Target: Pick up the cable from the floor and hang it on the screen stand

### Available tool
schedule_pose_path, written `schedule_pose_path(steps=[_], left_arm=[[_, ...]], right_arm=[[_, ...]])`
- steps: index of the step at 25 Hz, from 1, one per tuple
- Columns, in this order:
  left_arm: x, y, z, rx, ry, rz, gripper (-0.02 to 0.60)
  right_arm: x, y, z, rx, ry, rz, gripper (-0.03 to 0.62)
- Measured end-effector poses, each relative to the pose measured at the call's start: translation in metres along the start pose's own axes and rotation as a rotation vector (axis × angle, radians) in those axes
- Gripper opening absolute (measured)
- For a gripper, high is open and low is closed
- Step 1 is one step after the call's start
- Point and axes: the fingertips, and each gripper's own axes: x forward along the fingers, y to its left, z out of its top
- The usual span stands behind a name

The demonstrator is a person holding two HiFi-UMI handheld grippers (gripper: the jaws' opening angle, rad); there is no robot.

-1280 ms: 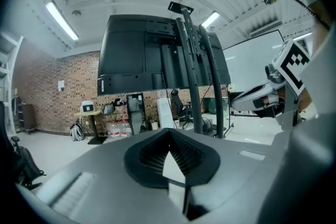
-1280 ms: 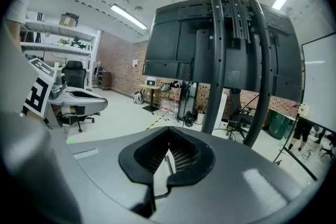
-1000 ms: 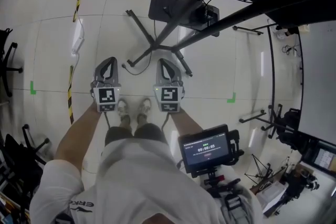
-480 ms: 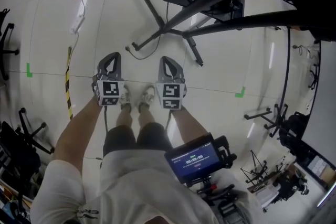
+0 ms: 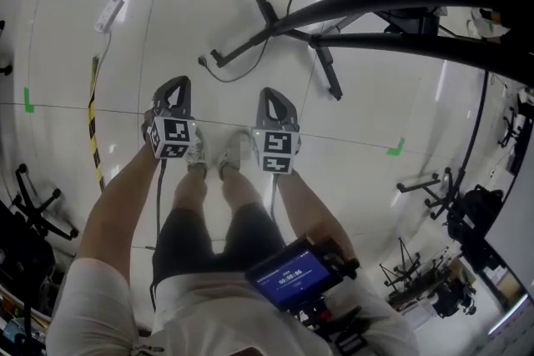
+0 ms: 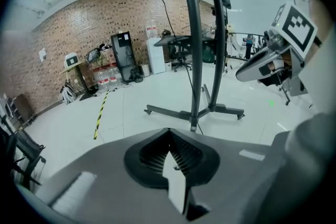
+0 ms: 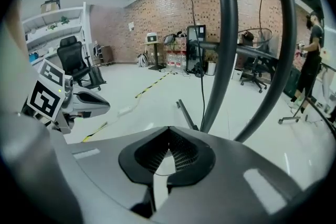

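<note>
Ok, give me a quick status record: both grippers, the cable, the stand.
left gripper: shut, empty
right gripper: shut, empty, level with the left
cable: on the floor, ahead of both grippers, beside a stand leg
screen stand: upright, base legs spread on the floor
pick-up: not yet begun

Thin dark cable (image 5: 224, 80), lying loose on the white floor (image 5: 359, 125) in a shallow curve, one free end with small plug, just beside a leg of the screen stand (image 5: 275, 25), black, upright, splayed legs flat on the floor, cable not hung.
</note>
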Motion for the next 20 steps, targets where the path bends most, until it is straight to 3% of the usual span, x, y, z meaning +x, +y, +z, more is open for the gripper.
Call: schedule_pose_path(steps=[6, 13, 20], left_arm=[[0.073, -0.012, -0.076, 0.018, 0.053, -0.020, 0.002], [0.170, -0.027, -0.173, -0.028, 0.140, -0.027, 0.003], [0.249, -0.042, -0.240, -0.024, 0.147, -0.034, 0.003]], right_arm=[[0.064, -0.006, -0.067, -0.007, 0.028, 0.005, 0.014], [0.141, -0.022, -0.133, -0.026, 0.031, 0.029, 0.014], [0.220, -0.044, -0.198, -0.035, 0.026, 0.037, 0.014]])
